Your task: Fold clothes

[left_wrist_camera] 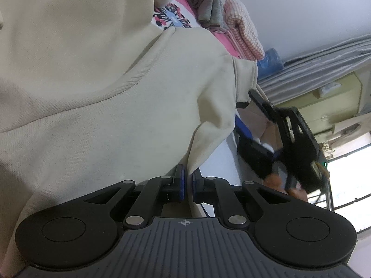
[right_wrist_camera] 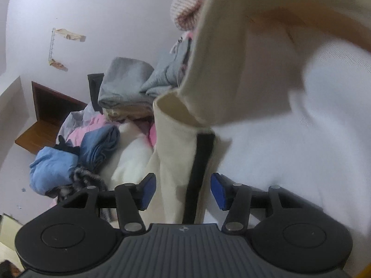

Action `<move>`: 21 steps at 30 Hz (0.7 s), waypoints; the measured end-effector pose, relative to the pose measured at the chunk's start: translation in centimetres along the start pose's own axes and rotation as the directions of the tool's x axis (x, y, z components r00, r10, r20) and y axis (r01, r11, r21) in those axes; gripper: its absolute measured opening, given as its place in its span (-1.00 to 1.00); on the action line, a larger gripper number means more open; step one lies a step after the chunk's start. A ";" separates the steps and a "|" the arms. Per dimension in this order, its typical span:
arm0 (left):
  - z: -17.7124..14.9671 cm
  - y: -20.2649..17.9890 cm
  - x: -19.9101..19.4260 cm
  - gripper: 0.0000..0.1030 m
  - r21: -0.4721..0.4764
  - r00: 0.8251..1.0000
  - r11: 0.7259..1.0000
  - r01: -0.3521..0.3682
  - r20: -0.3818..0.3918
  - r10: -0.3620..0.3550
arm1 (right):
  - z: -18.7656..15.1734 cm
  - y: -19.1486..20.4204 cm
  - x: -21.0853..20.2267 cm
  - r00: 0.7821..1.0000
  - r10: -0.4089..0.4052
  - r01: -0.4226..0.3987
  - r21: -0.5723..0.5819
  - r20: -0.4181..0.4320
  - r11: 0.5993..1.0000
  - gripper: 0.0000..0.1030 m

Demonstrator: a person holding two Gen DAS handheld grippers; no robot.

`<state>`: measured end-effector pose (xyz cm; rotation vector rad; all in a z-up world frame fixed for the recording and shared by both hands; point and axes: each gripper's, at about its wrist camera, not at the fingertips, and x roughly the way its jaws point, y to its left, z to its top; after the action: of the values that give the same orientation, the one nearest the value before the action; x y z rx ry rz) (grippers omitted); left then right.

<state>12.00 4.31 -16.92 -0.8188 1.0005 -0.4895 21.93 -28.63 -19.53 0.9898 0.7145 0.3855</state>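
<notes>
At bottom centre of the left view, your left gripper (left_wrist_camera: 188,185) pinches the cream top (left_wrist_camera: 104,81). Your right gripper (right_wrist_camera: 183,191), angled slightly downward, stands parted around its hanging edge, pads not touching.

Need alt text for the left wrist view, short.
The left tongs, shut, pinch a fold of a cream sweatshirt that fills most of the frame. Behind it lie grey and pink clothes; the right tongs reach its far edge.

Right gripper (right_wrist_camera: 183,191) jaws apart, cream garment (right_wrist_camera: 255,81) hanging between blue pads (right_wrist_camera: 148,191); clothes pile (right_wrist_camera: 97,143) behind.
</notes>
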 end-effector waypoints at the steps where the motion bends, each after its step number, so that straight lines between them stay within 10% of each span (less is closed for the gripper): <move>1: 0.0 0.0 0.0 -0.84 0.001 1.000 1.000 -0.001 0.000 0.001 | 0.3 -0.1 0.3 1.000 0.000 0.000 -0.003 0.011 1.000 0.06; 16: -0.2 -0.5 0.0 -0.84 0.038 0.999 0.999 -0.033 0.011 0.032 | 1.6 0.9 -0.4 0.984 -0.120 0.132 -0.088 0.135 0.987 0.27; 21: -0.3 -0.6 -0.1 -0.84 0.046 0.999 0.998 -0.038 0.015 0.037 | 2.3 1.2 1.4 0.994 -0.090 0.100 -0.167 0.062 0.981 0.37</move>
<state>11.70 3.89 -16.44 -0.7599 0.9861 -0.4723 24.60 -28.59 -18.24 0.7996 0.6655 0.3288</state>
